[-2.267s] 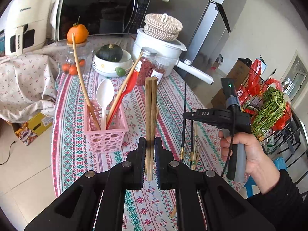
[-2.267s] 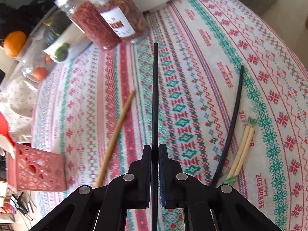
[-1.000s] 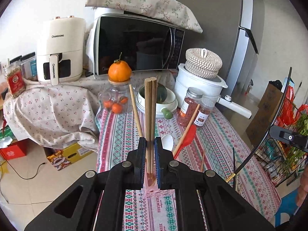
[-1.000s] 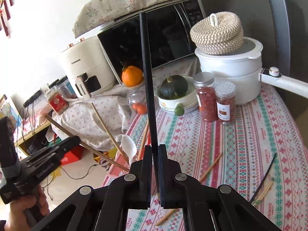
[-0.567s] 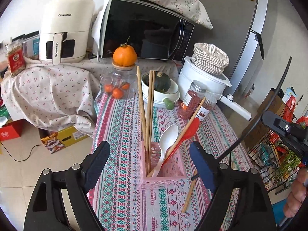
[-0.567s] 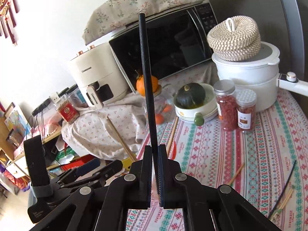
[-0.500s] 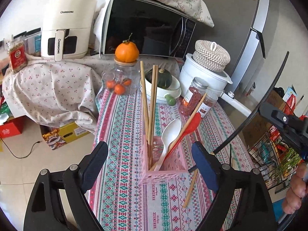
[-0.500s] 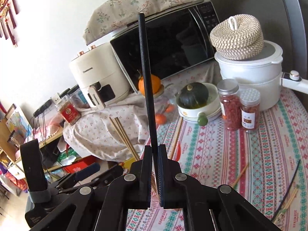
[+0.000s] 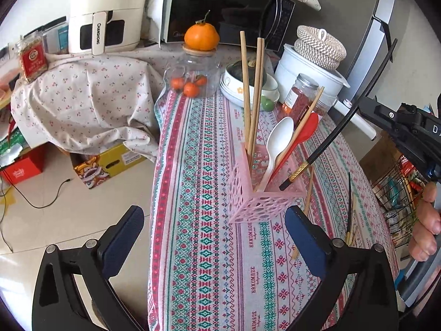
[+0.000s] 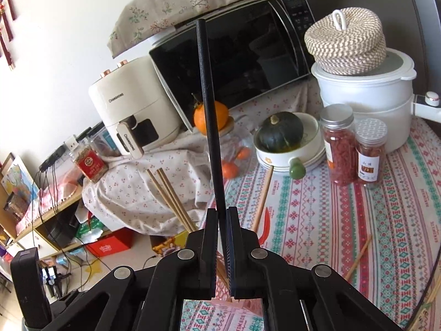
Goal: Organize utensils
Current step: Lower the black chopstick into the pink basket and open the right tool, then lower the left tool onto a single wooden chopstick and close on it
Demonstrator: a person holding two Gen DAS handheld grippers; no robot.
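A pink perforated basket [image 9: 248, 193] stands on the patterned tablecloth [image 9: 204, 248]. It holds wooden chopsticks [image 9: 253, 93], a white spoon [image 9: 278, 143] and a red spoon [image 9: 303, 135]. My left gripper [image 9: 215, 231] is open and empty, just in front of the basket. My right gripper [image 10: 220, 218] is shut on a black chopstick [image 10: 209, 115]. In the left wrist view that chopstick [image 9: 344, 118] slants down, its gold-banded tip over the basket's right rim. Loose chopsticks [image 9: 351, 215] lie on the cloth to the right.
Behind the basket stand a glass jar with an orange [image 9: 201, 38] on top, a bowl with a green squash [image 10: 281, 132], two spice jars [image 10: 339, 146], a white pot [image 10: 369, 93], a microwave [image 10: 242, 63] and an air fryer [image 9: 102, 16]. The table's left edge drops to the floor.
My left gripper let go of the wooden chopsticks into the basket, opened wide and drew back. My right gripper brought the black chopstick's tip over the basket.
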